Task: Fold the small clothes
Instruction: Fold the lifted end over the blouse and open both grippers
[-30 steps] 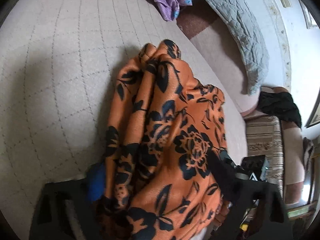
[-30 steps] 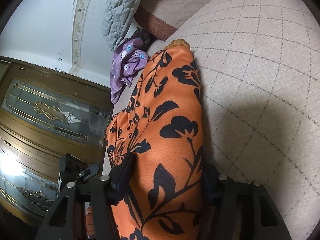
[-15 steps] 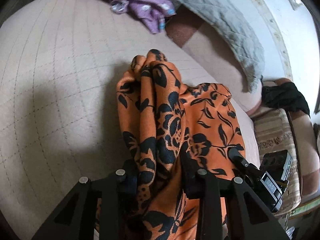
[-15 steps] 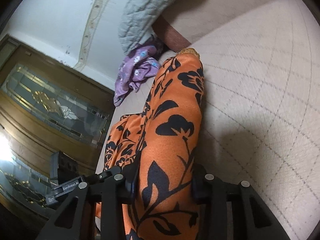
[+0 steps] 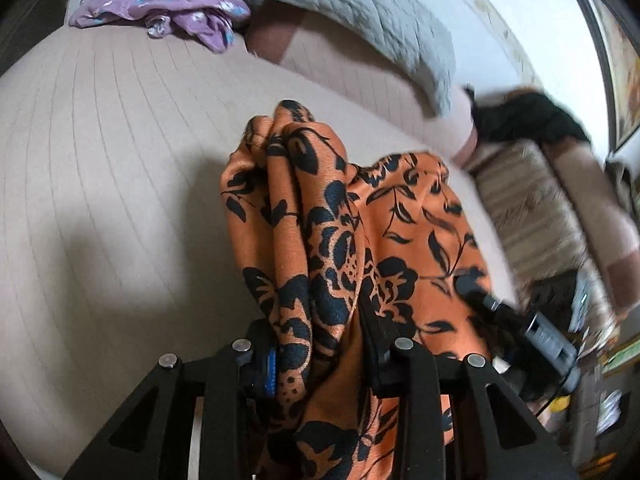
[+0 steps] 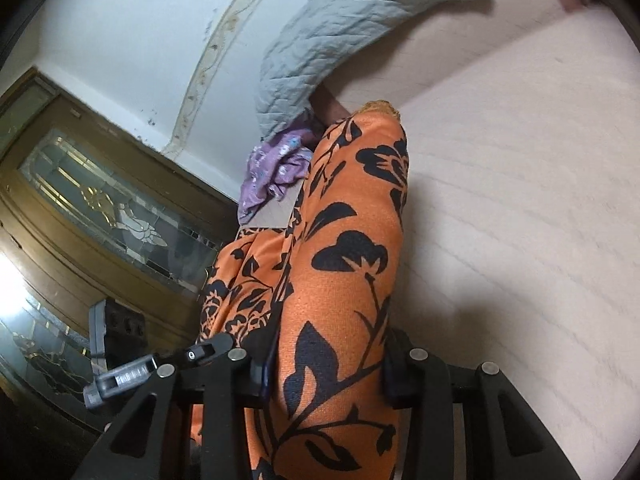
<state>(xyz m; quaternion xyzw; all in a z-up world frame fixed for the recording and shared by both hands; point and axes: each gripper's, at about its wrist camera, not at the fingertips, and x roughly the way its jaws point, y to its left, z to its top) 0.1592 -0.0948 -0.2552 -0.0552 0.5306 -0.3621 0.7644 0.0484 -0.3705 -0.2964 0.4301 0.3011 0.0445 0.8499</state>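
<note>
An orange garment with a black flower print (image 5: 340,232) hangs bunched between both grippers above a beige quilted sofa seat (image 5: 100,184). My left gripper (image 5: 320,356) is shut on one part of the orange garment. My right gripper (image 6: 326,368) is shut on another part of it (image 6: 352,240), which runs up the middle of the right wrist view. The right gripper's body shows at the lower right of the left wrist view (image 5: 536,328), close beside the left one. The far end of the cloth rests on the seat.
A purple flowered garment (image 5: 168,8) lies crumpled at the back of the seat, under a grey quilted blanket (image 5: 360,12). A black cloth (image 5: 528,116) lies on the striped armrest (image 5: 536,216). A wooden door with glass (image 6: 92,208) stands to the left in the right wrist view.
Both grippers have lifted and tilted back with the orange garment, so more of the sofa back and wall shows. The cloth hangs longer and narrower between the fingers.
</note>
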